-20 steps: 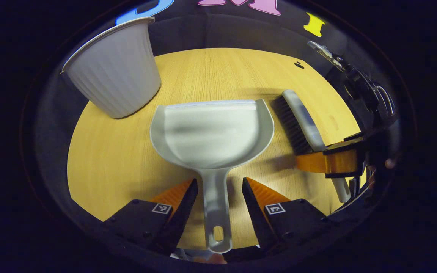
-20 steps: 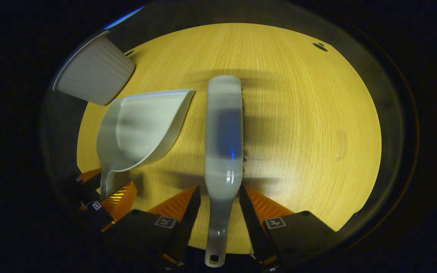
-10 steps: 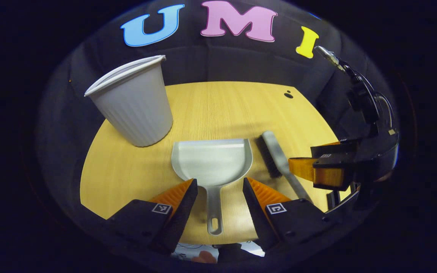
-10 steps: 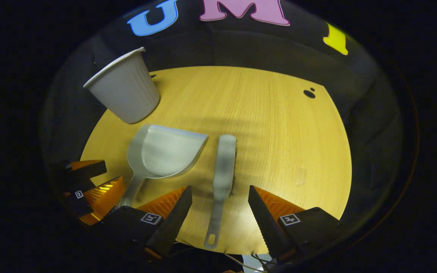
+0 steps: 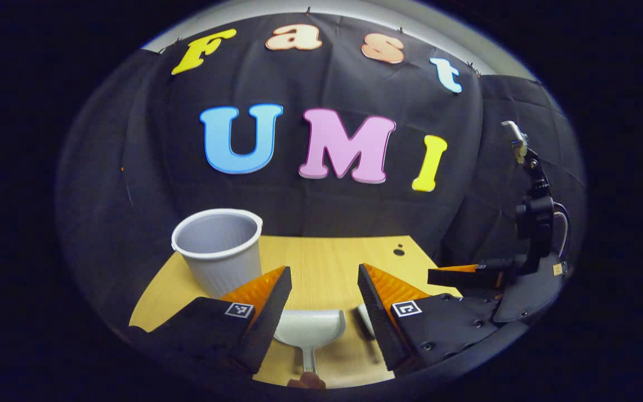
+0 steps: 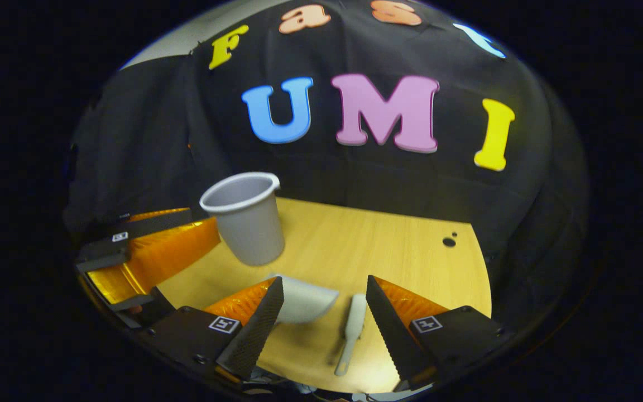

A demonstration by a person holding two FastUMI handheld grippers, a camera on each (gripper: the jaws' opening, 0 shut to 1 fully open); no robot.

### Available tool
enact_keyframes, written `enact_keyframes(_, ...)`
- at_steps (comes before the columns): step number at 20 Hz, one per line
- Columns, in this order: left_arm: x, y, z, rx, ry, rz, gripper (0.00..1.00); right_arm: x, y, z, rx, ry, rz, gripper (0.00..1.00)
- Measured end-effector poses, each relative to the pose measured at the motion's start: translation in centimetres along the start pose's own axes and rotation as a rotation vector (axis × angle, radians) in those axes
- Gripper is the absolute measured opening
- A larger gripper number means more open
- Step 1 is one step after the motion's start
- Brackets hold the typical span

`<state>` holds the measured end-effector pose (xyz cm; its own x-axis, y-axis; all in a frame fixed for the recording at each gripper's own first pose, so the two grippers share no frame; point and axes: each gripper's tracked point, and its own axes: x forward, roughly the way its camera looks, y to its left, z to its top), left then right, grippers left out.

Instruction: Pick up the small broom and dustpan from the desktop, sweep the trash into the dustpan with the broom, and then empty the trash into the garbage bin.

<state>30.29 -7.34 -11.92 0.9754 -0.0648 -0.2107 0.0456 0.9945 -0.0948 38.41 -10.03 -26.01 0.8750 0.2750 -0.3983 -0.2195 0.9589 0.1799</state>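
Left gripper view: the left hand-held gripper (image 5: 321, 301) hung above the tabletop (image 5: 321, 254), fingers apart and empty. The smooth grey plastic dustpan (image 5: 310, 326) lay flat below them, handle toward the camera, seemingly for an easy grasp. The ribbed, tapered garbage bin (image 5: 218, 251) stood upright at the left.

Right gripper view: the right hand-held gripper (image 6: 324, 318) was likewise spread and empty. The slim small broom (image 6: 352, 329) lay beside the dustpan.

Both views raised, facing the booth wall, sharing the table (image 5: 321, 262) and bin (image 6: 246, 220).
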Motion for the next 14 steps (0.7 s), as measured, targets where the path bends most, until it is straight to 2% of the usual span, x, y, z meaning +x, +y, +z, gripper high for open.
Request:
enact_keyframes(2, -1.4, 0.4, 2.2, -0.021, -0.08, 0.017, 0.73, -1.7, 1.4, 4.3, 0.004, -0.153, 0.029, 0.95)
enact_keyframes(3, -1.7, 0.6, 2.4, -0.029, -0.11, 0.032, 0.72, -2.3, 2.0, 6.2, 0.007, -0.215, 0.041, 0.91)
enact_keyframes(4, -2.0, 0.8, 2.9, -0.033, -0.132, 0.047, 0.72, -3.3, 2.1, 7.4, 0.011, -0.277, 0.049, 0.95)
enact_keyframes(5, -2.4, 1.3, 3.8, -0.032, -0.162, 0.065, 0.72, -4.0, 2.3, 8.7, 0.014, -0.324, 0.053, 0.95)
enact_keyframes(6, -2.3, 1.7, 4.5, -0.025, -0.182, 0.082, 0.72, -4.1, 2.3, 9.2, 0.014, -0.359, 0.054, 0.95)
enact_keyframes(7, -2.7, 2.0, 4.8, -0.016, -0.2, 0.1, 0.71, -4.4, 2.5, 9.6, 0.006, -0.38, 0.061, 0.91)
enact_keyframes(8, -3.2, 2.3, 5.3, -0.007, -0.211, 0.116, 0.71, -4.2, 2.7, 9.9, -0.005, -0.385, 0.066, 0.95)
enact_keyframes(11, -3.8, 2.5, 5.6, 0.011, -0.216, 0.141, 0.72, -4.7, 3.9, 10.5, -0.042, -0.42, 0.079, 0.95)
enact_keyframes(12, -4.0, 2.5, 5.7, 0.015, -0.218, 0.145, 0.72, -5.3, 4.2, 11.0, -0.062, -0.45, 0.082, 0.91)
enact_keyframes(13, -4.1, 2.5, 5.9, 0.019, -0.221, 0.153, 0.72, -6.0, 4.5, 11.8, -0.084, -0.489, 0.08, 0.95)
enact_keyframes(14, -4.4, 2.5, 6.1, 0.024, -0.226, 0.161, 0.72, -6.2, 4.4, 13.2, -0.106, -0.536, 0.075, 0.95)
